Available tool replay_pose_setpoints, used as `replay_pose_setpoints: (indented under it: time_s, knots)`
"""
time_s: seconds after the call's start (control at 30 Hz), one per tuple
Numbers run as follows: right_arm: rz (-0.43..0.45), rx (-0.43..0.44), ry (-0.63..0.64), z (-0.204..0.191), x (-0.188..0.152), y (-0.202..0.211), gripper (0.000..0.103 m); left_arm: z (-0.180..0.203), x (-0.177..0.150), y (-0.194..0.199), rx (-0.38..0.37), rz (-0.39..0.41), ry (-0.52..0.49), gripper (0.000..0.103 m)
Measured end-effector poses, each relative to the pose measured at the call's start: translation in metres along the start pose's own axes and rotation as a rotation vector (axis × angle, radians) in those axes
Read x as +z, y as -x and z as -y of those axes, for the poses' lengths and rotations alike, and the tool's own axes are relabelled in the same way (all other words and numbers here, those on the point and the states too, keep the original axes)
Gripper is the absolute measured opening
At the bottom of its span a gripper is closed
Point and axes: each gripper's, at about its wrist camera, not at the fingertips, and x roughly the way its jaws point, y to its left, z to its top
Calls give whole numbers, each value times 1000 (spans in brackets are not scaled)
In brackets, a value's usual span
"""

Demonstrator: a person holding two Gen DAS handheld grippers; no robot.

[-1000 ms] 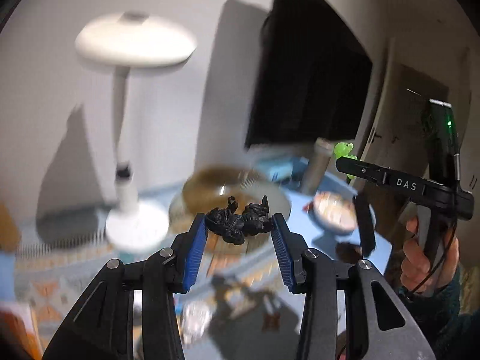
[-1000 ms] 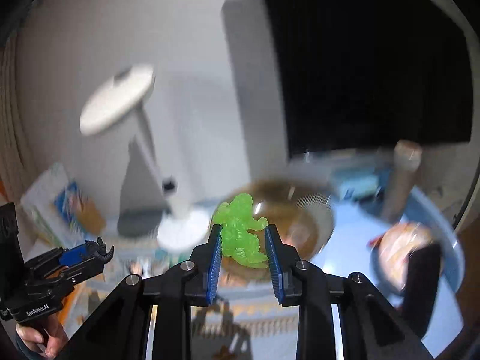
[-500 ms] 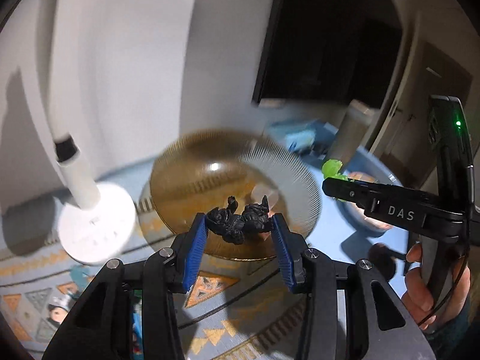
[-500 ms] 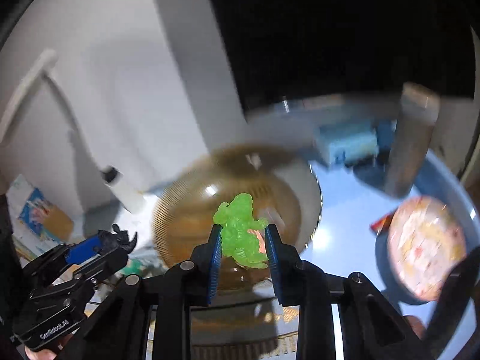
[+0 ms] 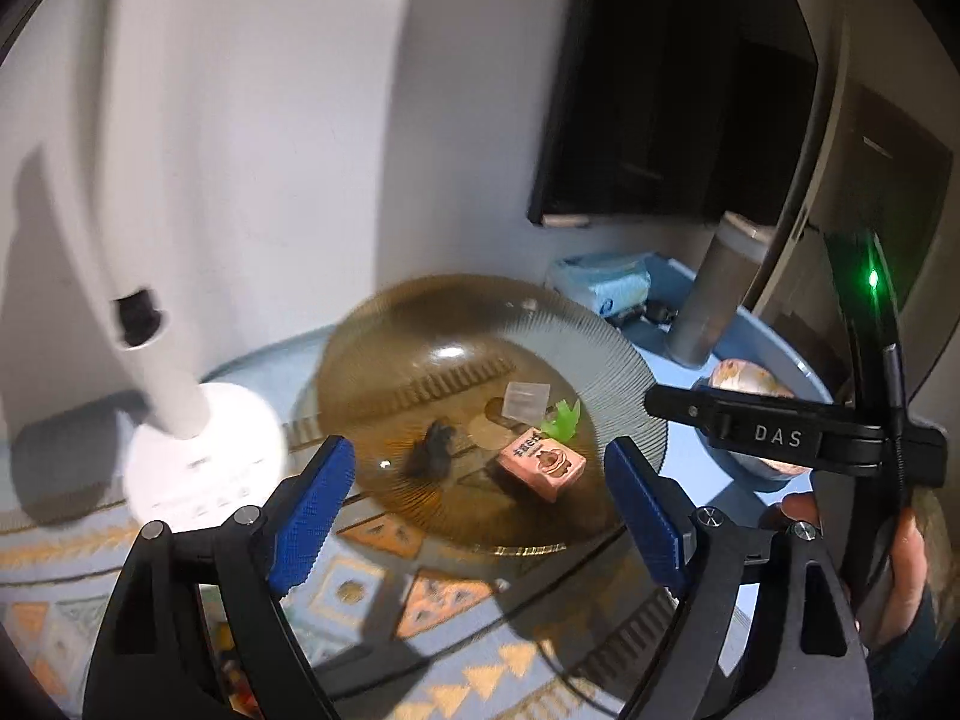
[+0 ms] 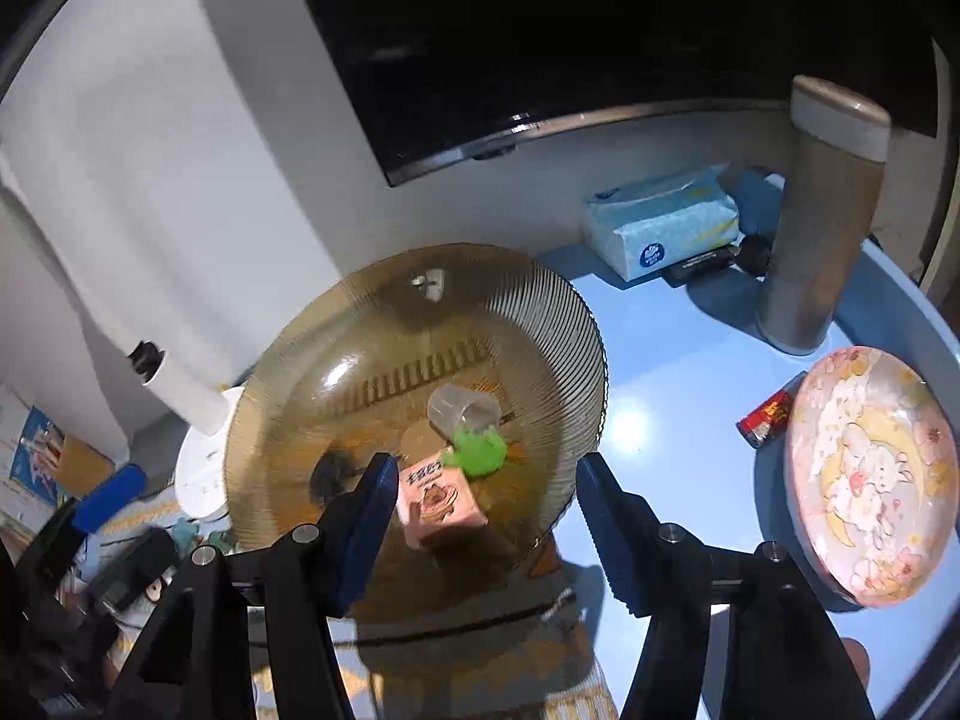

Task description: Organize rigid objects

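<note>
Small black toy figure (image 5: 433, 450) lying blurred on the left of the ribbed amber glass plate (image 5: 630, 396); bright green toy figure (image 6: 477, 449) near the plate's middle, just beside a small clear plastic cup (image 6: 462, 408) tipped on its side. Pink printed carton (image 6: 437, 501) close by on the same plate, towards the near rim. Both figures down on the glass, clear of any pad.

Left gripper (image 5: 480, 510) spread wide, jaws just opened, nothing between the blue pads; black figure lying beyond the left pad. Right gripper (image 6: 486, 519) parted to a middling width, jaws likewise just opened; only the carton showing in the gap, beyond the pads and untouched by them.

Judged as the release step: two toys delivered onto the collecting plate, drop apparently complete. Next move calling for a lift of both tools up and back, clear of the plate rim and the carton, then a search for the next loose item.

Around the plate: white lamp base (image 5: 204, 450) to the left, blue tissue pack (image 6: 663, 222) and tall grey cylinder (image 6: 822, 222) behind, pink floral plate (image 6: 870, 480) to the right on the pale blue table (image 6: 660, 360).
</note>
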Motion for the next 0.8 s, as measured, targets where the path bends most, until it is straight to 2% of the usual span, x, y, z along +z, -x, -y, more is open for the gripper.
replay_pose_setpoints:
  time_s: [0.23,0.3,0.5,0.63,0.77,0.8]
  knots:
    - [12,98,24,-27,-19,44,60,-27,-16,96,33,79,66,84]
    - [40,130,59,-44,-24,66,60,-34,-20,129,41,105,70,84]
    - [122,213,141,-101,-34,129,60,-55,-33,224,133,223,113,84]
    - [165,239,210,-143,-53,165,60,-69,-48,264,127,262,146,84]
    - [157,265,260,-175,-72,179,60,-78,-62,283,128,280,171,84]
    - [157,267,272,-181,-76,180,60,-80,-68,284,133,282,178,88]
